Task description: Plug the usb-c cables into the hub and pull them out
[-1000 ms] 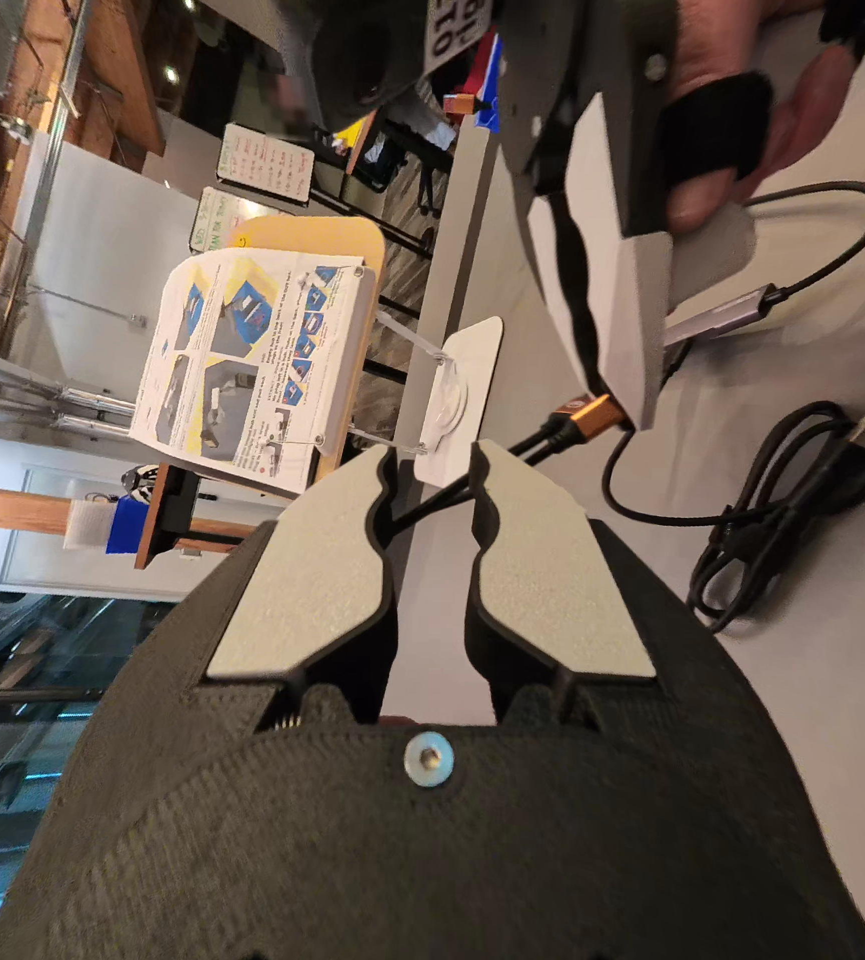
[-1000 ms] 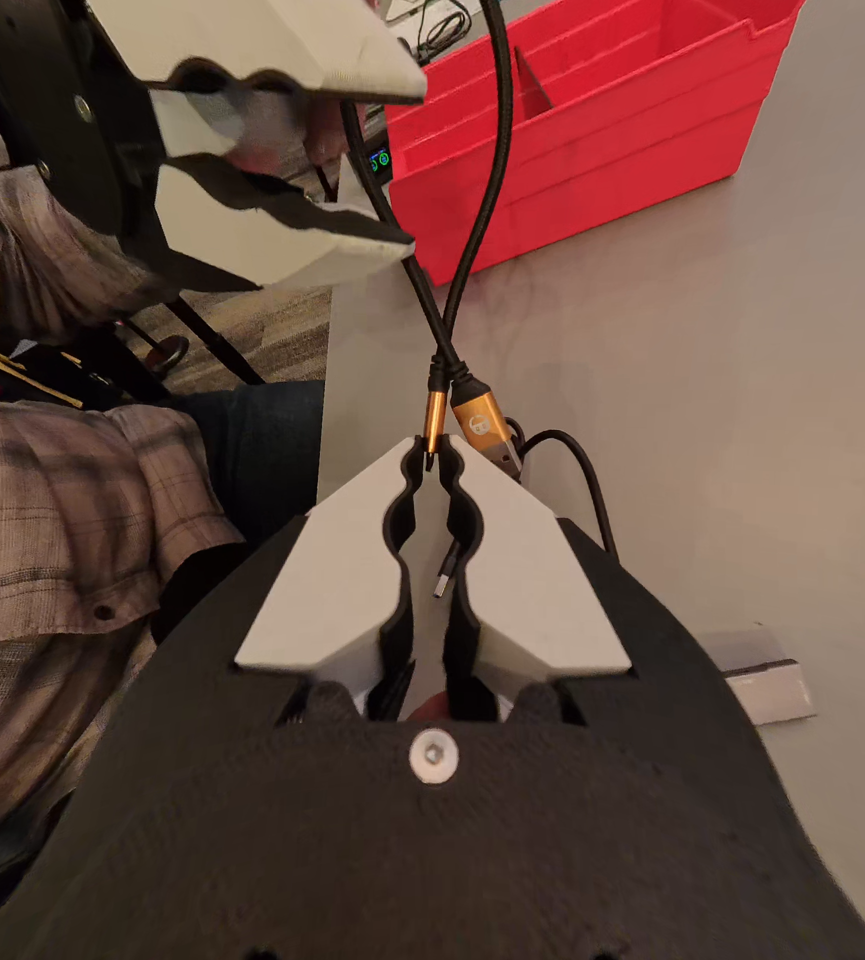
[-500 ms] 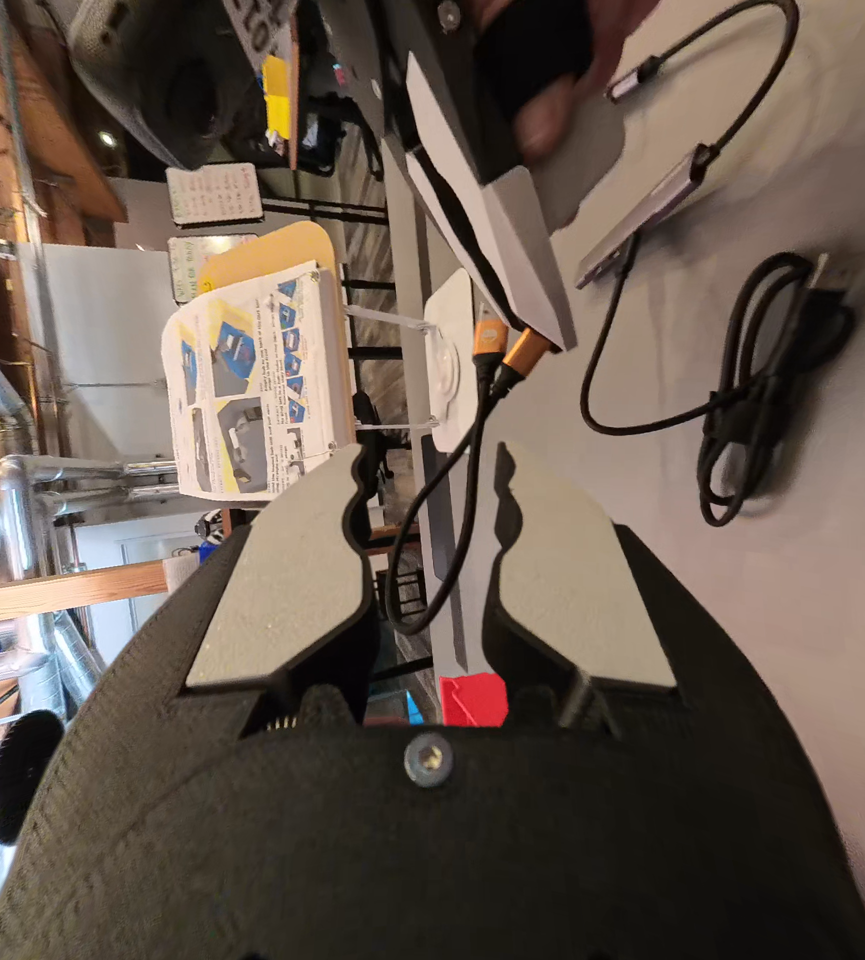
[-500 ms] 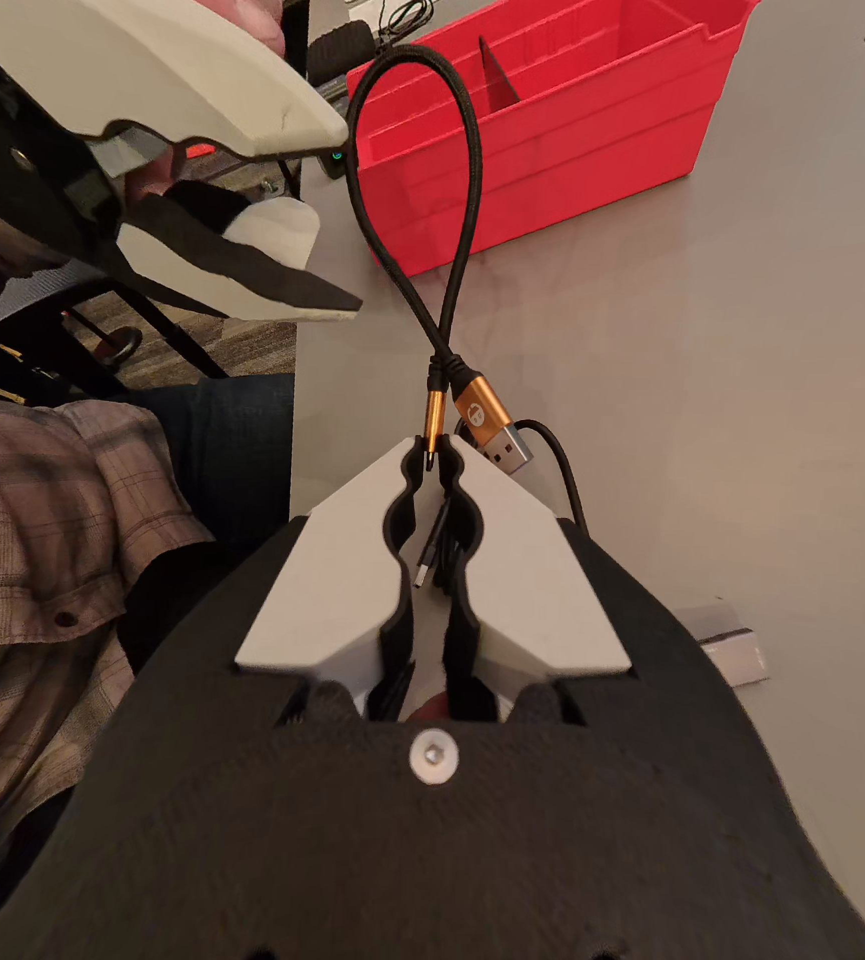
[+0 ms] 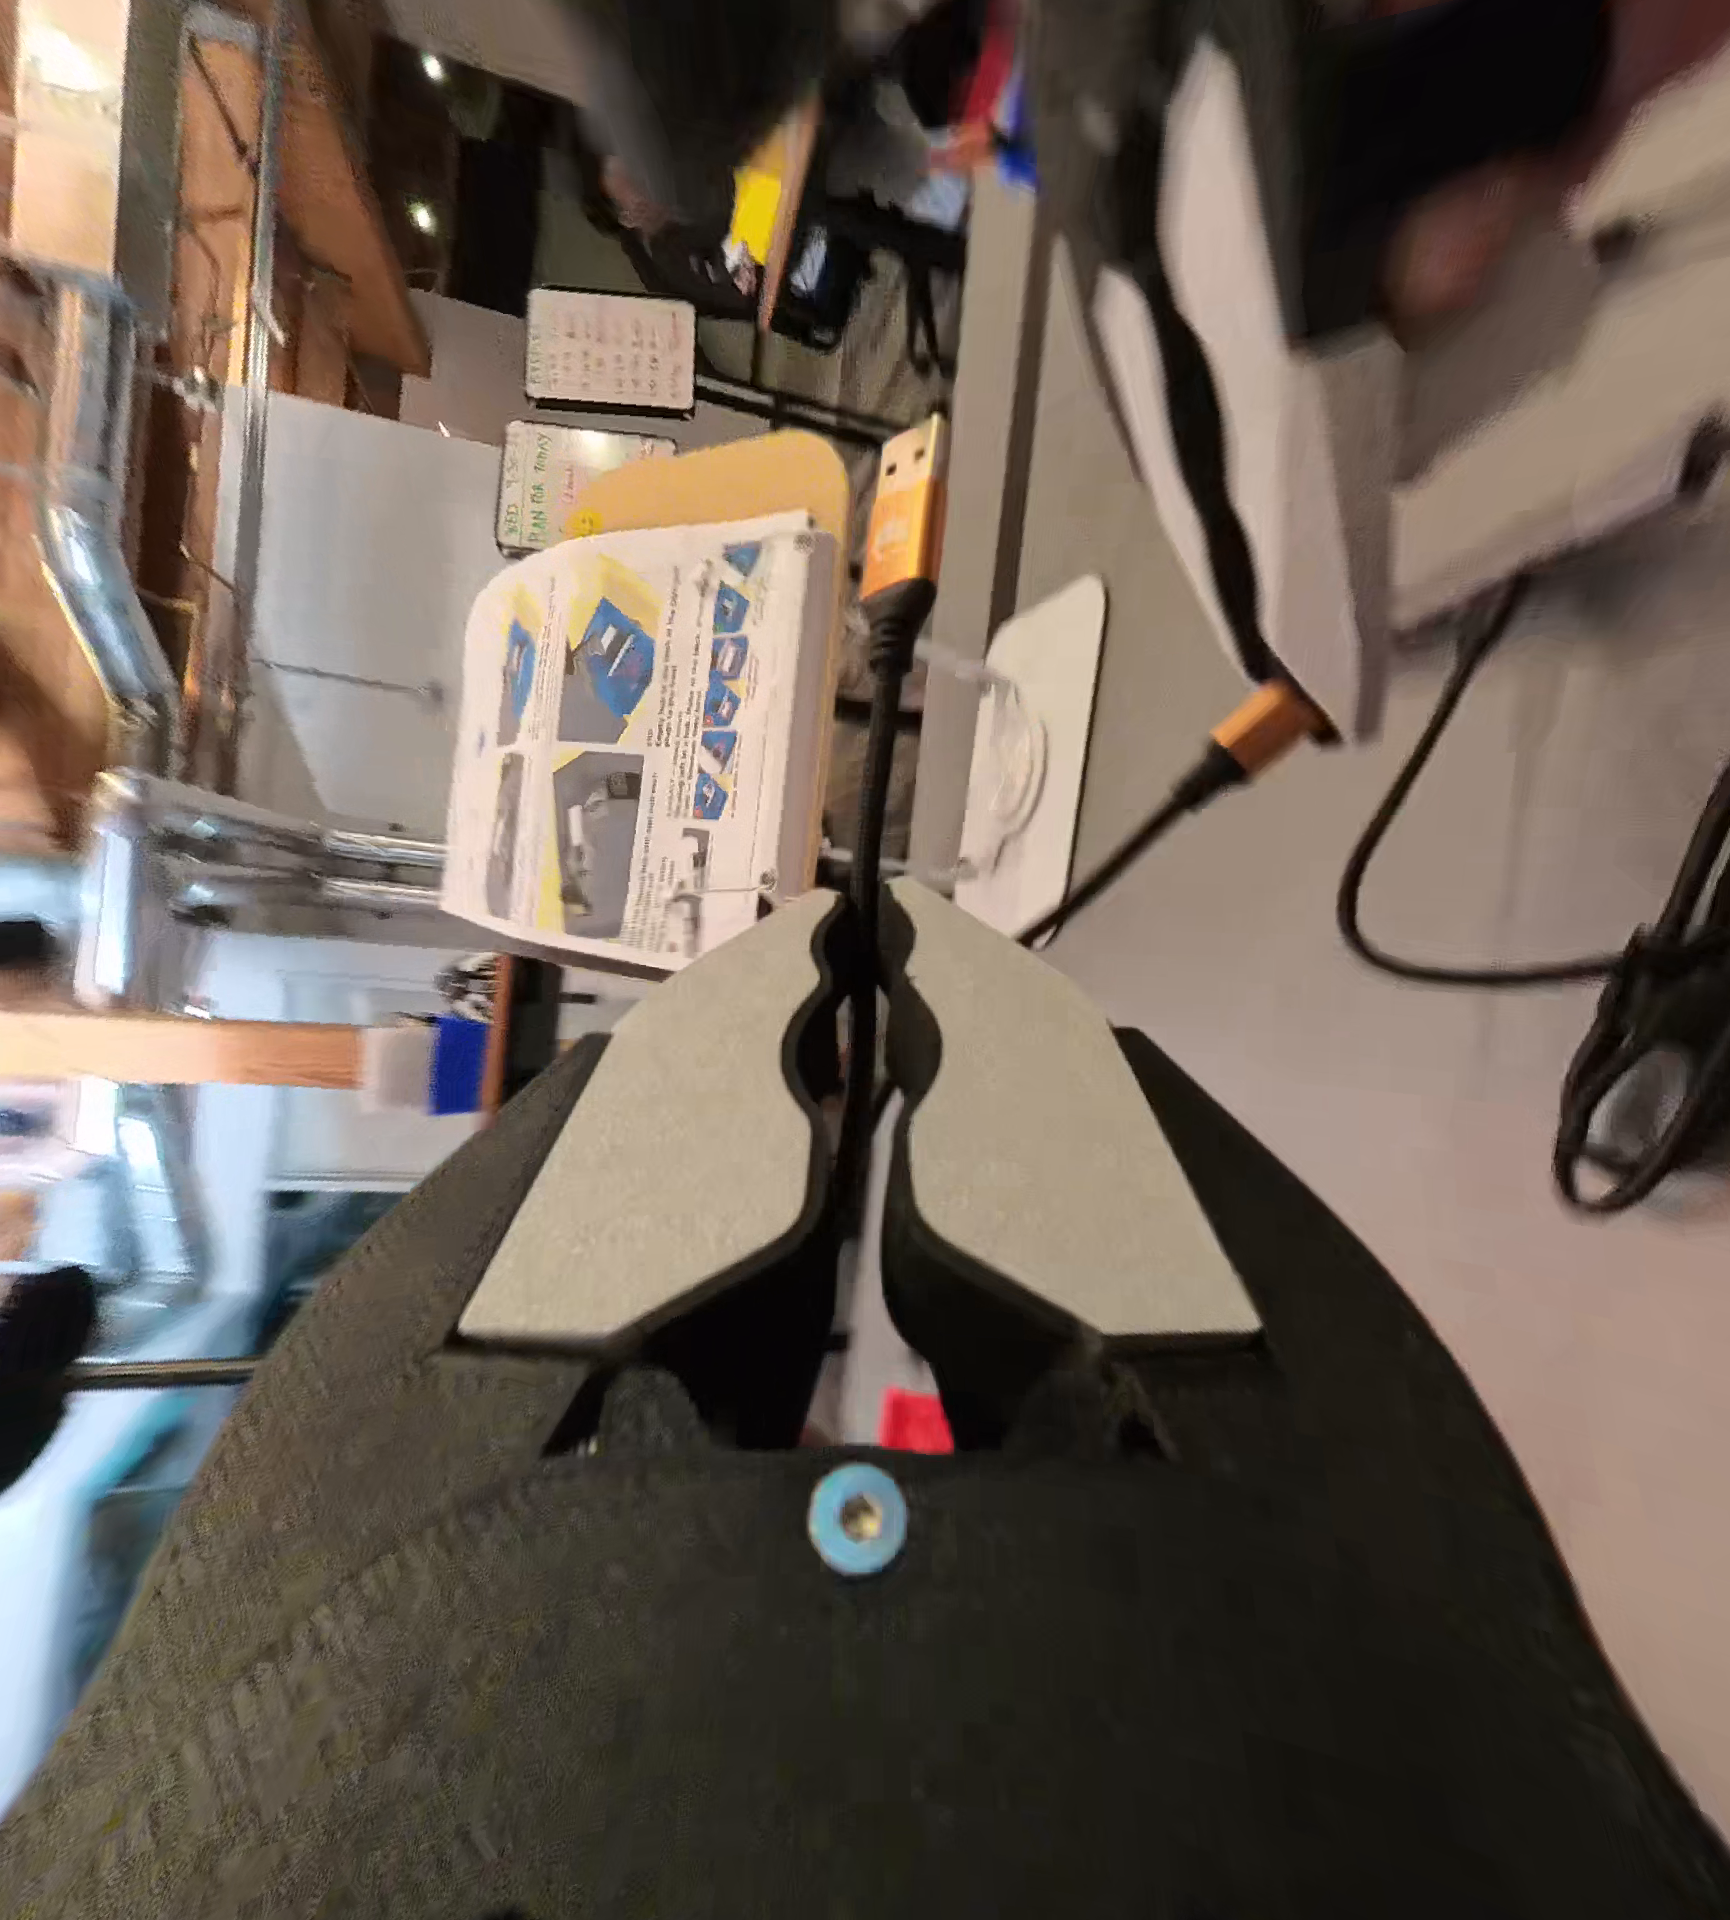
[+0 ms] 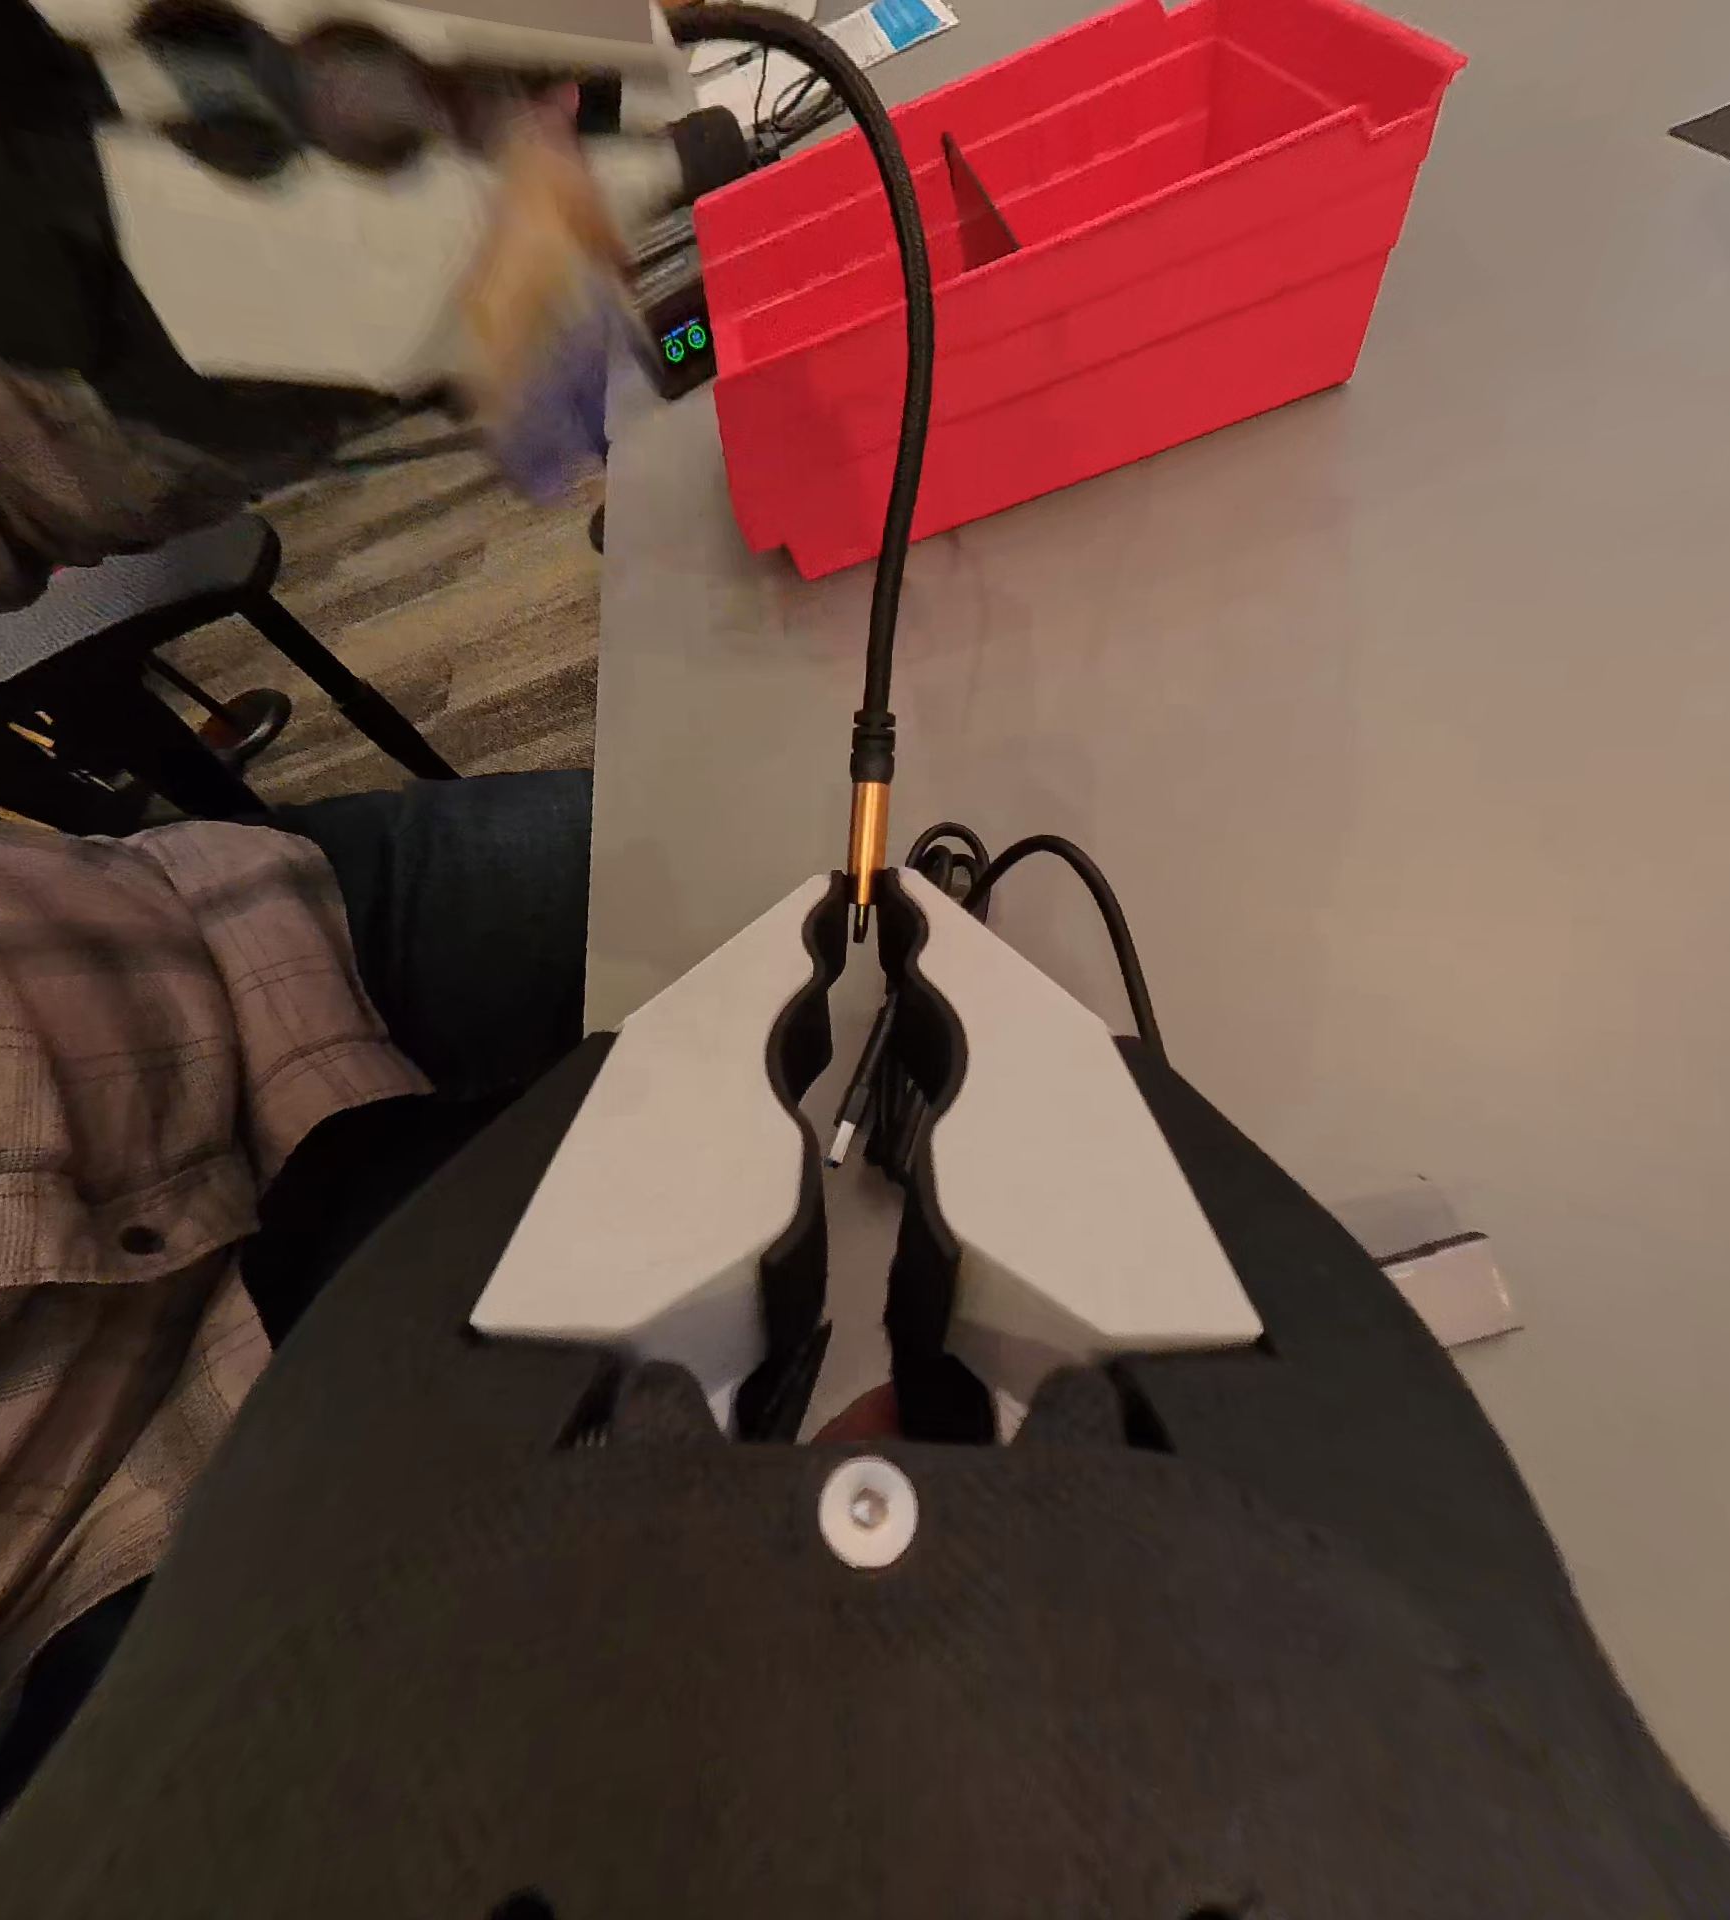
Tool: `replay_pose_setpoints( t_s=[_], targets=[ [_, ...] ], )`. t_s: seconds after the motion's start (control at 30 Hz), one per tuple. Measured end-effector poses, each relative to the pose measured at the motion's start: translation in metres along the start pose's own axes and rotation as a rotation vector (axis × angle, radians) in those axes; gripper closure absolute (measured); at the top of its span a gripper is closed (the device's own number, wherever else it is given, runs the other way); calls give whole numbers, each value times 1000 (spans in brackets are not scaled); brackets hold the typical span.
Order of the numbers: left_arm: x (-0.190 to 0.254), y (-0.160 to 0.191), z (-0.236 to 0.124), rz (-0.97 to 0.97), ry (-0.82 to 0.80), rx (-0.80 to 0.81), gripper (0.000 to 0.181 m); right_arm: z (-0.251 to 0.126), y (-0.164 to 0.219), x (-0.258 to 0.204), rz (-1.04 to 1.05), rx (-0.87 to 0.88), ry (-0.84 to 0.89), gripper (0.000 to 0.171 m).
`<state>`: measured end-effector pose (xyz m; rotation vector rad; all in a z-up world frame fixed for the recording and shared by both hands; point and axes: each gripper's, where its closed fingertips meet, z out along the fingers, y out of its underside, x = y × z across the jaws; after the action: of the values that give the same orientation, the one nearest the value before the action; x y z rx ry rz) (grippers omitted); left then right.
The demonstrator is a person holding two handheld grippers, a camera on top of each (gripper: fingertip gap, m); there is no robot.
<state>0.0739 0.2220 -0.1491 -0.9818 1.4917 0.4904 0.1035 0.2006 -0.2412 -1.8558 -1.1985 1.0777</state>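
Left wrist view, far left: blurred room with wooden beams, metal pipework, and a printed instruction sheet [image 5: 632, 727] on a stand. At centre: left gripper [image 5: 866, 899] closed narrow on a black braided cable [image 5: 871, 790], cord pinched between the tips. Beyond the tips, upright: the cable's orange USB-A plug [image 5: 905, 509], free in the air. Further right: a white pad [image 5: 1043, 748] at the edge of the grey bench [image 5: 1463, 1299]. Then the cable's other orange plug [image 5: 1261, 717], caught in the tips of the right gripper [image 5: 1344, 717], which reaches in from above, blurred. Far right: a coiled black cable bundle [image 5: 1692, 1039] flat on the bench.

Right wrist view, left: plaid sleeve [image 6: 92, 1039] and dark trouser leg of a person, a black chair base on patterned carpet. At centre: right gripper [image 6: 866, 883] clamped on the slim orange plug [image 6: 867, 831], braided cable [image 6: 902, 416] arching up and off the top edge toward the blurred left gripper [image 6: 528, 31]. Under the fingers: loose black cable and a small connector on the bench [image 6: 1463, 831]. Right of centre, further back: red bin [image 6: 1048, 343] with a divider, well apart from the gripper. Lower right: corner of a grey block [image 6: 1443, 1288], possibly the hub, cannot tell.

Only in the left view: USB-A plug, sheet, pad. Only in the right view: bin, person, grey block.
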Motion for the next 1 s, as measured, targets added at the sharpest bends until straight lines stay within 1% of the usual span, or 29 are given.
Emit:
replay_pose_setpoints(
  t_s=[0.1,0.17,0.3,0.4,0.5,0.57,0.67,0.77,0.8,0.87,0.93,1.0],
  targets=[
    [-31,-8,-6,-292,26,86,178,1,1,-8,-43,0,-21,168],
    [-55,-6,-8,-493,38,143,178,1,0,-18,-68,8,-51,168],
    [-104,15,-9,-878,39,243,178,-4,-11,-45,-136,73,-148,168],
    [-125,36,-4,-1064,42,284,178,-11,-26,-71,-191,151,-232,168],
    [-125,48,9,-1191,78,289,178,-15,-38,-89,-261,186,-258,168],
    [-118,49,19,-1260,128,279,178,-16,-45,-101,-329,207,-267,168],
    [-95,44,36,-1365,291,260,178,-12,-48,-107,-467,180,-203,168],
    [-67,41,51,-1439,432,222,179,-15,-58,-111,-526,215,-172,168],
    [-51,38,54,-1434,507,180,179,-19,-63,-110,-528,240,-167,167],
    [-20,42,62,-1372,556,58,178,-26,-69,-104,-516,270,-150,167],
    [17,46,66,-1321,649,-73,178,-30,-72,-90,-465,280,-124,167],
    [48,54,69,-1313,693,-176,178,-30,-71,-74,-417,275,-92,168]
  ],
)
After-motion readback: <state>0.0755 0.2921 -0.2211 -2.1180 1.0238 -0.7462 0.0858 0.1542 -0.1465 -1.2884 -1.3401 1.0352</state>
